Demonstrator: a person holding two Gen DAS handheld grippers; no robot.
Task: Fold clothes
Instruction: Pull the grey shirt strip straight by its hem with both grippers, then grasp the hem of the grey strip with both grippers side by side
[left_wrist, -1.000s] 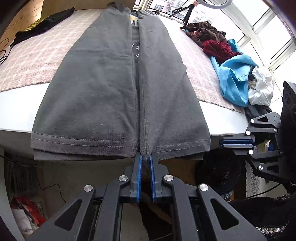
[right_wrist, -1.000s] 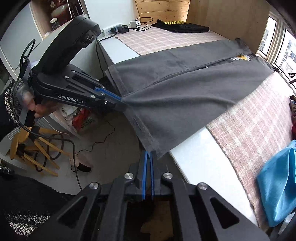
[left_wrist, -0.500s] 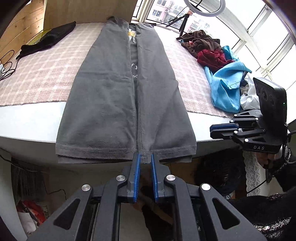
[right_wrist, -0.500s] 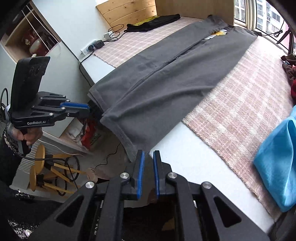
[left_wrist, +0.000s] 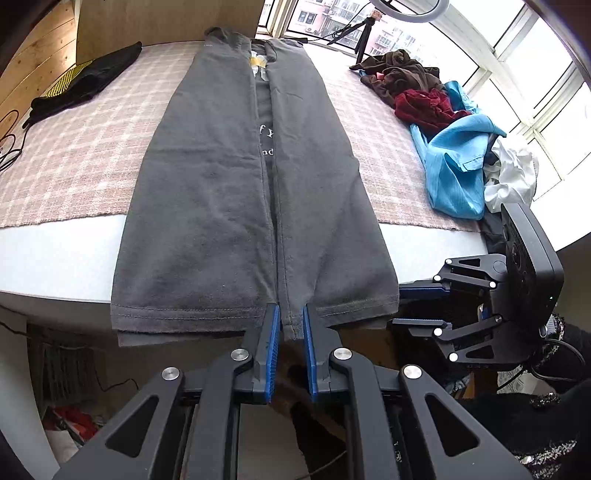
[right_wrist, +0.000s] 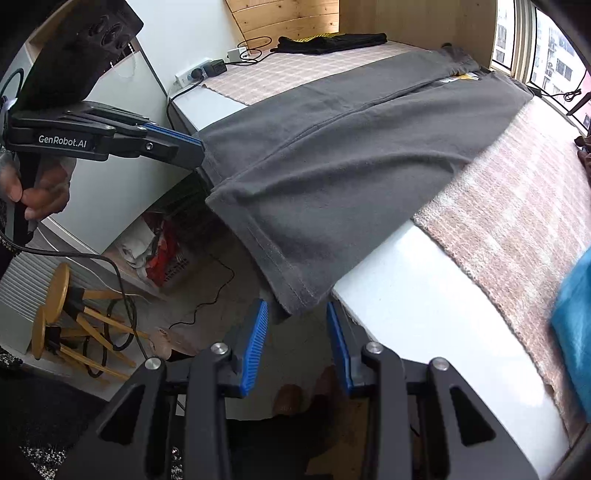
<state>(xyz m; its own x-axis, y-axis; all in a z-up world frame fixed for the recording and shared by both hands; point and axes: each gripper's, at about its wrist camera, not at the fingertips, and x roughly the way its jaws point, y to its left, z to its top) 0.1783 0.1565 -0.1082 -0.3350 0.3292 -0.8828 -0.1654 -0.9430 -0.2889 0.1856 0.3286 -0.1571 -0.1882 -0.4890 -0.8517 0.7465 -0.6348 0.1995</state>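
A dark grey shirt (left_wrist: 221, 184) lies lengthwise on the table (left_wrist: 55, 258), both sides folded in to the middle, its hem hanging slack over the near edge. My left gripper (left_wrist: 290, 328) sits at the middle of the hem. Its pads stand a little apart with the inner hem edge between the tips, not visibly pinched. In the right wrist view the left gripper (right_wrist: 195, 147) is at the far part of the hem. My right gripper (right_wrist: 297, 321) is opening its jaws, and the shirt's (right_wrist: 332, 166) near hem corner hangs loose between its pads. The right gripper (left_wrist: 406, 308) also shows beside the hem.
A pink plaid cloth (left_wrist: 74, 158) covers most of the table. A pile of brown, red, blue and white clothes (left_wrist: 454, 147) lies at the right, a folded black garment (left_wrist: 85, 81) at the far left. A power strip (right_wrist: 199, 72) and a wooden stool (right_wrist: 55, 295) are nearby.
A second ago both grippers pinched the hem and held it stretched off the table edge. Both have let go, the hem hangs slack, and the right jaws have spread wide.
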